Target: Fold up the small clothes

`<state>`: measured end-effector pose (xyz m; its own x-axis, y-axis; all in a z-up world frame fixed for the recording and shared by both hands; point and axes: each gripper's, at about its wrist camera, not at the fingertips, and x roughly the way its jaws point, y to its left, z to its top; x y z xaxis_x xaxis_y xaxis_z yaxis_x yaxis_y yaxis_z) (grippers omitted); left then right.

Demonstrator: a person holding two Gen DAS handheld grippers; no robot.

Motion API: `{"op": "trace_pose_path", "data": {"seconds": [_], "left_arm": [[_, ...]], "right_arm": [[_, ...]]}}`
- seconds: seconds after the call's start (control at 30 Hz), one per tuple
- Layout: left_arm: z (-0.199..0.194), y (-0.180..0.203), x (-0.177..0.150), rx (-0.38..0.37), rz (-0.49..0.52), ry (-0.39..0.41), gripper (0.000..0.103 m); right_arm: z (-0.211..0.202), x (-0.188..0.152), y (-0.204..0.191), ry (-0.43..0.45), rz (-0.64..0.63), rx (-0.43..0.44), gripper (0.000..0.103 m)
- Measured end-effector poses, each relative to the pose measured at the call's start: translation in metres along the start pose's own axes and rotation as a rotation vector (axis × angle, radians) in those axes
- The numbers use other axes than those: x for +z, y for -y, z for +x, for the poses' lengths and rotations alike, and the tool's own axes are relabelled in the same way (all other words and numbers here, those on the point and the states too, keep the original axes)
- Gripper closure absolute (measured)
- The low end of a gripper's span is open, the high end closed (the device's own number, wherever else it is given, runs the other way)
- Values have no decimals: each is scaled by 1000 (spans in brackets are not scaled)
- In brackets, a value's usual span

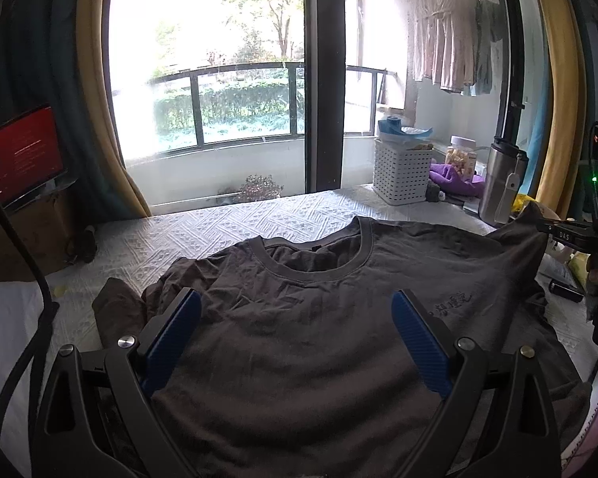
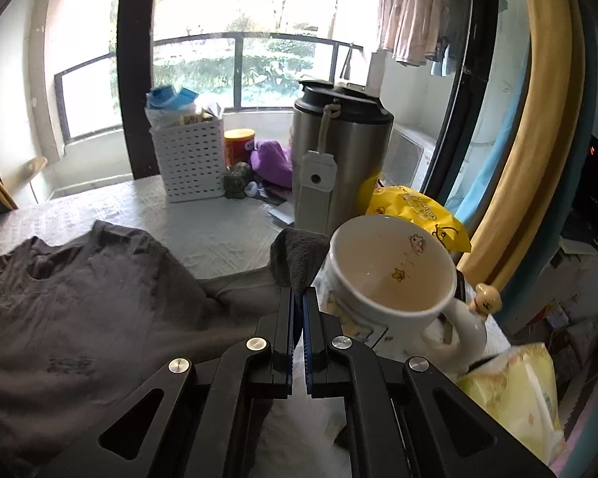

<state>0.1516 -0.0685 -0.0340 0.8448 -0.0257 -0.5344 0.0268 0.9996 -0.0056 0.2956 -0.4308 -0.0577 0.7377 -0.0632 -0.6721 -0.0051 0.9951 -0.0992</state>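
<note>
One garment lies before me: a dark grey-brown T-shirt (image 1: pixel 299 318), spread front-up on the white quilted tabletop (image 1: pixel 219 223). Its ribbed round collar (image 1: pixel 311 271) faces the window, and a small line of dark printed characters sits on the chest towards the right. The cloth is creased across the chest, and the sleeve on the left of my left wrist view is bunched into a loose fold.

My left gripper (image 1: pixel 297 342) hangs over the middle of the shirt's body, below the collar, with its blue-padded jaws spread wide apart and nothing between them; whether the pads touch the cloth I cannot tell.

My right gripper (image 2: pixel 298 298) is clamped together on the sleeve (image 2: pixel 299 259) at the shirt's right edge. In the right wrist view the grey cloth stands up from between the tips, and the fabric runs taut from there down to the shirt body at the left. In the left wrist view that sleeve is lifted into a peak above the table, pinched by the black jaws at the far right.

Just beside the raised sleeve stands a white cartoon mug (image 2: pixel 394 275), with a steel flask (image 2: pixel 339 151) behind it and a white perforated basket (image 2: pixel 189 159) farther back.
</note>
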Motion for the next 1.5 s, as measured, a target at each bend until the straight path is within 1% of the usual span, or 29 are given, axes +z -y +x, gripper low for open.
{"op": "trace_pose_path", "data": {"seconds": [0.1, 0.23, 0.43, 0.73, 0.87, 0.93, 1.03, 1.1, 1.27, 1.5], "left_arm": [[-5, -3, -2, -8, 2, 7, 7], [-13, -9, -5, -8, -4, 18, 7], [-23, -28, -13, 0, -40, 28, 7], [-32, -57, -26, 2, -94, 31, 7], [-33, -65, -30, -7, -107, 30, 7], [-34, -67, -32, -10, -111, 30, 7], [-35, -70, -34, -11, -117, 30, 7], [-36, -72, -34, -12, -124, 27, 7], [-34, -72, -34, -11, -130, 23, 7], [-33, -65, -30, -12, -109, 21, 7]], "right_arm": [[-13, 0, -12, 27, -10, 34, 99], [-32, 0, -44, 63, -61, 101, 99], [-40, -3, -92, 53, -118, 182, 99], [-33, -20, -150, -33, -207, 253, 99], [-25, -36, -176, -112, -272, 303, 99], [-20, -44, -187, -152, -304, 311, 99], [-11, -52, -192, -212, -323, 310, 99], [-11, -53, -189, -218, -312, 320, 99], [-25, -42, -181, -177, -303, 326, 98], [-36, -25, -163, -130, -265, 338, 98]]}}
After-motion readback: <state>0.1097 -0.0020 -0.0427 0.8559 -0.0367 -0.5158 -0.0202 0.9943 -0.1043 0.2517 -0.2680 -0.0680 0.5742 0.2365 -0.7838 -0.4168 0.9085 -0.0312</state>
